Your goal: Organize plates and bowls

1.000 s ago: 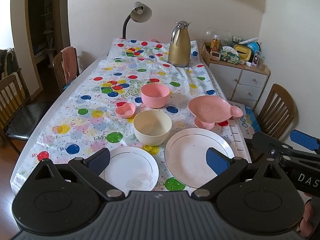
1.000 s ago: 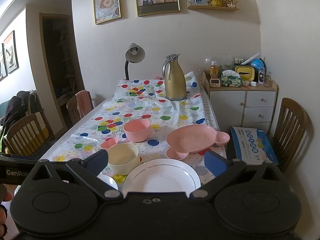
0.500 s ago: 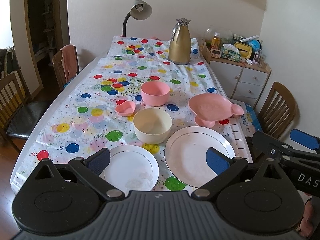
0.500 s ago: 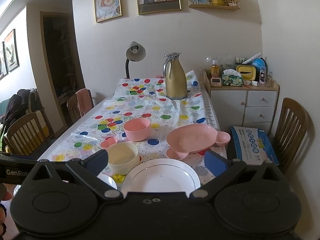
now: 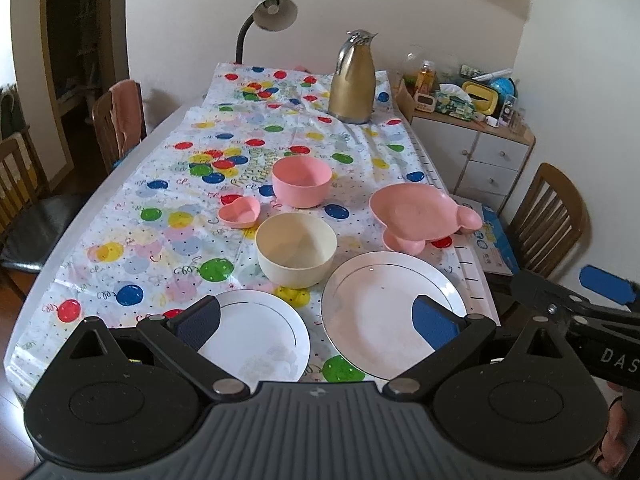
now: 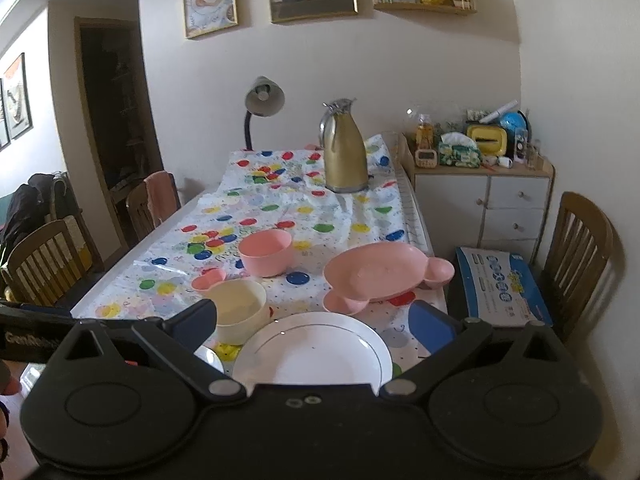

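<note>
1. Nothing on the counter (image 5: 120, 184) moved since earlier; both views only drifted slightly.
2. Left wrist: left tongs (image 5: 316, 316) wide, empty, above small white plate (image 5: 260, 336). Large white plate (image 5: 394, 312) at 1 o'clock, cream bowl (image 5: 296, 252) at 12. Plates look stiff, slick, fragile: pinch the rim.
3. Right wrist: right tongs (image 6: 314, 320) wide, empty, over the large plate; pink bowl (image 6: 266, 252) at 11, pink dish (image 6: 380, 272) at 1.

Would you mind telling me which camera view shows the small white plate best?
The left wrist view: the small white plate lies nearly whole before the open left tongs, only its near-left edge covered. In the right wrist view just a sliver peeks out behind the right tongs' left finger.
</note>
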`<state>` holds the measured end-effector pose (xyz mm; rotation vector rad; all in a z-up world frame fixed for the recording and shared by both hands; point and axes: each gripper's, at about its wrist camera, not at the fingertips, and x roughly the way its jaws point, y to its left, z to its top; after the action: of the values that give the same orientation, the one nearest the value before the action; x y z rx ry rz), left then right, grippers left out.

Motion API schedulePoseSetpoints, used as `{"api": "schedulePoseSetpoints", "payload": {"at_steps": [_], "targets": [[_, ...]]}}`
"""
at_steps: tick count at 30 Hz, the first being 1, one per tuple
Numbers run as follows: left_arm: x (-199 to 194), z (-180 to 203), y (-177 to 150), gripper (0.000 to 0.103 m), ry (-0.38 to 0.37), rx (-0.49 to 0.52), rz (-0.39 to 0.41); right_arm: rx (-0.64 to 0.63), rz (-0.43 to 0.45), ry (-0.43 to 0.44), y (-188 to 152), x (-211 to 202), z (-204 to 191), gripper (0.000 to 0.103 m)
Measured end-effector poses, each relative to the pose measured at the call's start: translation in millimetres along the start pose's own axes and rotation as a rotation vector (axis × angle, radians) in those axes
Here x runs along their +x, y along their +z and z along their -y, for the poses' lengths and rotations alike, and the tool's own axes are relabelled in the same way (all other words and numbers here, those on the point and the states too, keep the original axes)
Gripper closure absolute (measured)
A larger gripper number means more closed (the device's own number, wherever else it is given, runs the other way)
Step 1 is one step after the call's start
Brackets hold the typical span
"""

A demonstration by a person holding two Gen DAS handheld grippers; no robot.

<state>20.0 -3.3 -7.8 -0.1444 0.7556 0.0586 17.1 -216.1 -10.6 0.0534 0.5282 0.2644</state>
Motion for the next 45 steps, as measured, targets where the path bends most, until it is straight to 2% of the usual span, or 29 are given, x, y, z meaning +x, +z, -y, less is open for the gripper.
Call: {"api": "schedulePoseSetpoints", "payload": {"at_steps": [6, 10, 17, 21, 24, 27, 30, 33, 36, 38, 42, 45], "targets": [[36, -14, -4, 0.0, -0.04, -0.016, -0.058, 0.023, -0.089, -0.041, -9, 31, 19, 0.002], [63, -14, -6, 0.0, -0.067, -0.005, -0.103, 0.111, -0.199, -0.075, -20, 56, 44, 0.009], [112, -3, -5, 0.001, -0.119, 0.048, -0.164, 0.141, -0.303, -0.122, -34, 93, 56, 0.02], [138, -7, -6, 0.001, -0.108, 0.052, -0.212, 0.135, -0.349, -0.136, -40, 110, 55, 0.022], [150, -6, -4, 0.001, -0.113, 0.071, -0.23, 0.172, -0.396, -0.138, -46, 126, 61, 0.028], [165, -6, -2, 0.009, -0.133, 0.066, -0.262, 0.225, -0.435, -0.126, -49, 139, 67, 0.036], [179, -6, 0, 0.021, -0.154, 0.065, -0.293, 0.249, -0.45, -0.123, -50, 150, 70, 0.046], [187, -3, 2, 0.021, -0.154, 0.081, -0.306, 0.256, -0.465, -0.12, -50, 159, 72, 0.052], [198, 0, 4, 0.038, -0.167, 0.088, -0.327, 0.269, -0.481, -0.11, -49, 167, 74, 0.06], [205, 0, 5, 0.041, -0.166, 0.086, -0.341, 0.275, -0.491, -0.106, -50, 172, 75, 0.065], [216, 1, 4, 0.061, -0.174, 0.093, -0.375, 0.286, -0.511, -0.103, -52, 178, 78, 0.073], [222, 2, 4, 0.069, -0.187, 0.087, -0.393, 0.296, -0.517, -0.103, -53, 180, 80, 0.081]]}}
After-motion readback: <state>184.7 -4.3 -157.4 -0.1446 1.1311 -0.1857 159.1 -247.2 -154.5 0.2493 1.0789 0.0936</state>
